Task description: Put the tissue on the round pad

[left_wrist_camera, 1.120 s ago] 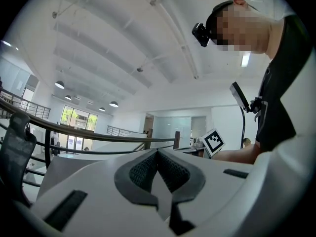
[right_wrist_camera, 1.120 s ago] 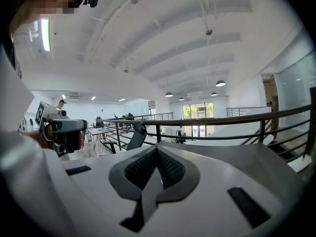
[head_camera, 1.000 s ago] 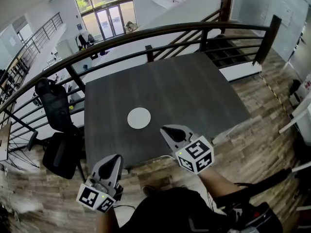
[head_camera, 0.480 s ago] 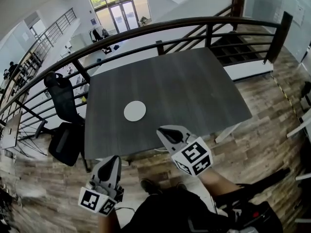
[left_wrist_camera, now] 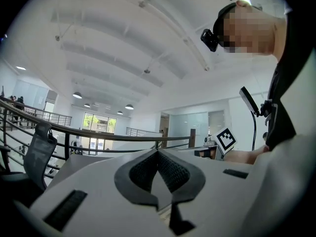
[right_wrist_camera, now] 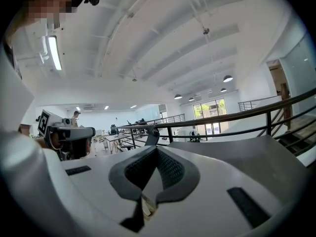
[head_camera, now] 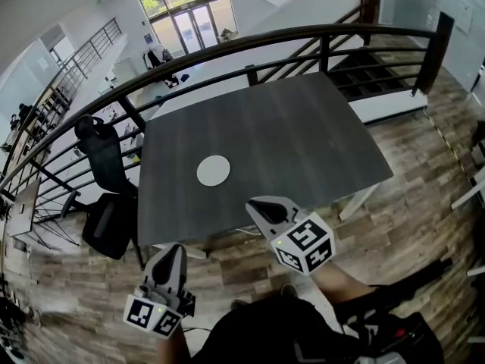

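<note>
Checking both gripper views, we found the left hand-held gripper [head_camera: 173,250] and the right hand-held gripper [head_camera: 258,204] each pressed together, with nothing between the jaws. We located no tissue in any view. It lay neither on the table [head_camera: 303,120] nor in either grip, so its place could not be established. The round pad [head_camera: 214,171] sat bare on the near-left part of the table, at 11 o'clock from the right hand-held gripper and at 1 o'clock from the left one. Both tools hung short of the near table edge, over the wooden floor [head_camera: 227,262].

We judged the following faults possible:
1. A search for the tissue outside the field of view could carry a tool into the table edge, which lay close ahead of both.
2. Jaws left pressed together at contact would push a tissue rather than pinch it.
3. A light tissue could cling to a jaw at release, or drift off the round pad.
4. A nudge from either tool could slide the round pad across the table.
</note>
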`<state>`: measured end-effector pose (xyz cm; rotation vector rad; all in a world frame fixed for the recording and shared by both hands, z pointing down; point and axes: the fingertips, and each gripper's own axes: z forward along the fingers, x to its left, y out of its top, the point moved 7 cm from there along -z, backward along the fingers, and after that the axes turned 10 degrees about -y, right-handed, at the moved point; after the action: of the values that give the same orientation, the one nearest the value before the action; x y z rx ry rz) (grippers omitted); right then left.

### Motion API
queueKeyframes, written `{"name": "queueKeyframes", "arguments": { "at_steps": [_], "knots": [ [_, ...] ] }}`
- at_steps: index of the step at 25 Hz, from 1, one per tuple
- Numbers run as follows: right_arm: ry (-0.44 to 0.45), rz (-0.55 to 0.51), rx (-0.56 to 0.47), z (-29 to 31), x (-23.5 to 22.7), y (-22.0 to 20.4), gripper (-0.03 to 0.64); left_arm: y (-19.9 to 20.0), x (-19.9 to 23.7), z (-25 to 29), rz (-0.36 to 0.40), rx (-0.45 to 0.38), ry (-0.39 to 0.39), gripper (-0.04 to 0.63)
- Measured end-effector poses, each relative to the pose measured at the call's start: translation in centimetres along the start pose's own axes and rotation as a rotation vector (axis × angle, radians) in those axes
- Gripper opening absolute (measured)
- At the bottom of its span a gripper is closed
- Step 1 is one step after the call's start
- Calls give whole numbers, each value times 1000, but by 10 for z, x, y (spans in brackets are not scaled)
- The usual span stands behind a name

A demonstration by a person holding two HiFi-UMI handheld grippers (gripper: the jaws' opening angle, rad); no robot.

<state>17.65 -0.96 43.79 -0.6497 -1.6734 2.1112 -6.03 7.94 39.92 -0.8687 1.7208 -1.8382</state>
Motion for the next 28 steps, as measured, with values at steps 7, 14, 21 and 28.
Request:
{"name": "queueKeyframes", "arguments": {
  "at_steps": [7, 14, 21, 28],
  "knots": [
    [-9, 70, -7, 1, 42, 3, 2, 10, 9, -39, 102, 38, -22, 3],
    [-30, 15, -5, 0, 76, 10, 1, 14, 17, -67, 83, 17, -63, 3],
    [-59, 7, 8, -5, 87, 5, 0, 7, 23, -77, 23, -17, -85, 3],
    [-83, 12, 7, -15, 87, 9, 0, 4, 15, -79, -4, -3, -159, 3]
  ]
}}
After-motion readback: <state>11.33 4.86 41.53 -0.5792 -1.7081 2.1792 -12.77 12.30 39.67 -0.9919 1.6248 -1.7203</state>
